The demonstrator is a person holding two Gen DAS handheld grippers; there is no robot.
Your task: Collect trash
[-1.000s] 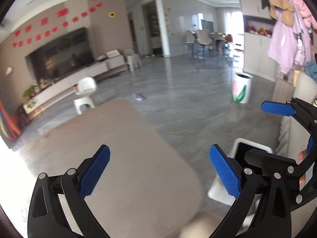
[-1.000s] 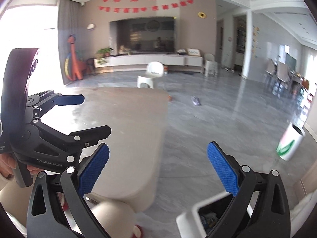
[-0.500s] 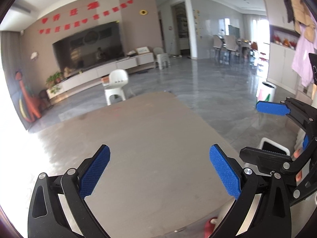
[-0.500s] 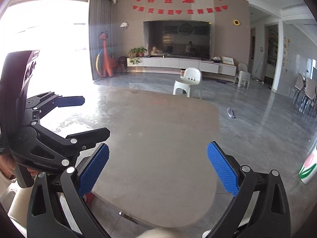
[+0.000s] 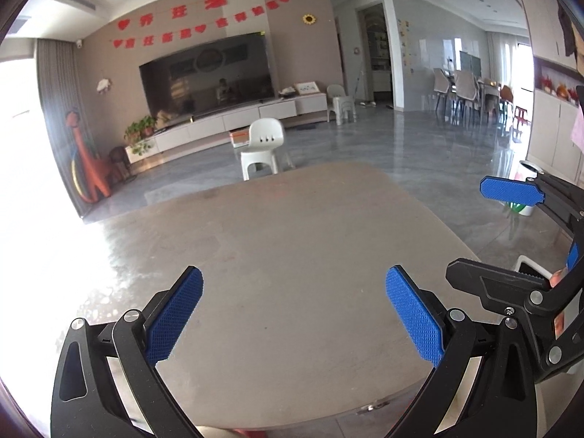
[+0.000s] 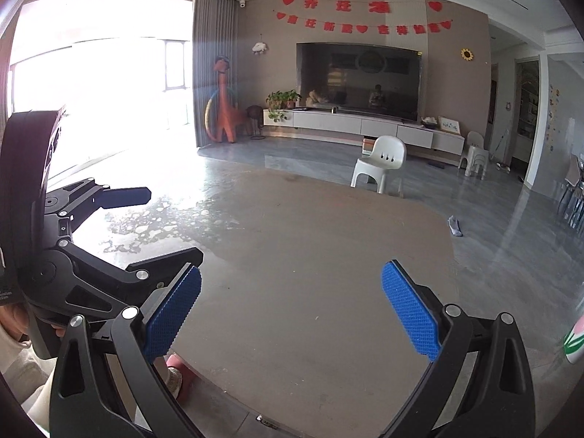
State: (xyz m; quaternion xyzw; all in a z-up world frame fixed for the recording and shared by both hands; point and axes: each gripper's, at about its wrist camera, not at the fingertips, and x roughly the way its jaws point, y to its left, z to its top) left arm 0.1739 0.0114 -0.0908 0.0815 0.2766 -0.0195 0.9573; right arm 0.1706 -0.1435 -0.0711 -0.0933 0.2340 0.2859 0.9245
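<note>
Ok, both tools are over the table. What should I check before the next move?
1. Left tool open, nothing held: ok.
2. Right tool open, nothing held: ok.
3. Trash target in sight: small grey item on the floor past the table; whether it is trash: cannot tell.
4. Bin located: white tulip bin on the floor: ok.
5. Grey item within reach from here: not ok, likely too far.

White chair [image 5: 262, 148] (beyond table [image 5: 292, 255]); television [image 6: 359, 80]
</note>
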